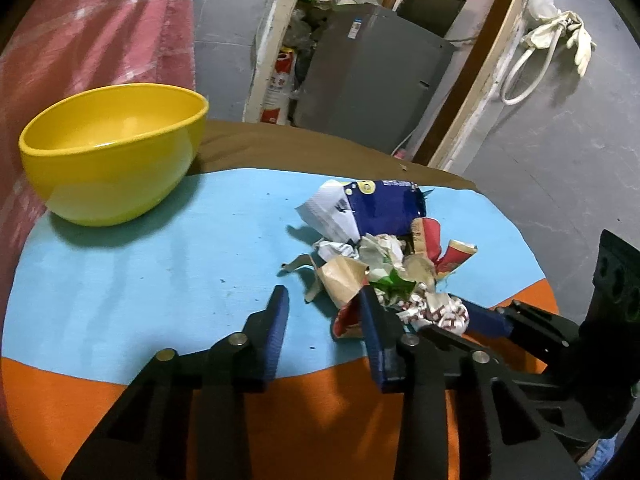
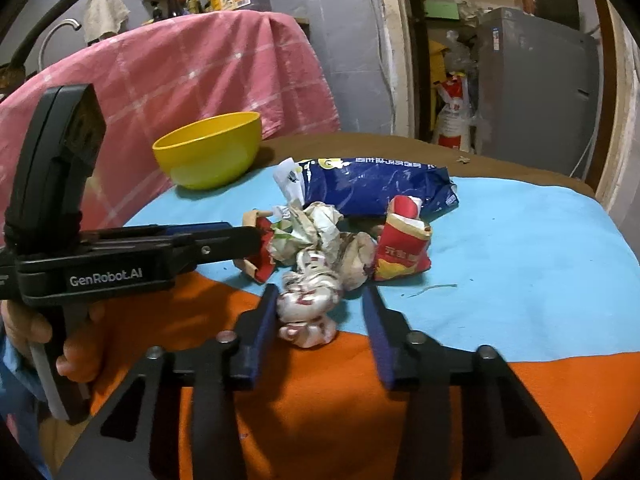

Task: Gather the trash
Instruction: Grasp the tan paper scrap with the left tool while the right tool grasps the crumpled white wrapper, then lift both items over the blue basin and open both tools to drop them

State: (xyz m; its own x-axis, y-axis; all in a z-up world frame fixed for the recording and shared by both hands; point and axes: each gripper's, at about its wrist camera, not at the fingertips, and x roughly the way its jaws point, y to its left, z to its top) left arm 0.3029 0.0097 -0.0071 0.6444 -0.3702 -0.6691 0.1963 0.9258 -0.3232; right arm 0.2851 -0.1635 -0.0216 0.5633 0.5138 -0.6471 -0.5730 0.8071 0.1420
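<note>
A trash pile lies on the blue and orange cloth [image 1: 160,280]: a blue snack bag [image 2: 376,188], a red packet [image 2: 400,248], crumpled paper [image 2: 316,224] and a crumpled red-and-white wrapper [image 2: 308,304]. My right gripper [image 2: 320,294] straddles that wrapper; its left pad touches it, and a gap shows at the right pad. My left gripper [image 1: 324,308] stands at the pile's left edge with only blue cloth between its fingers; its right finger rests beside a red wrapper [image 1: 346,320]. The yellow bowl [image 1: 100,184] stands empty at the far left.
A pink checked cloth [image 2: 180,72] drapes over something behind the bowl [image 2: 208,160]. A grey cabinet [image 1: 372,72] and bags stand beyond the table's far brown edge. A person's hand [image 2: 76,356] holds the left gripper's handle.
</note>
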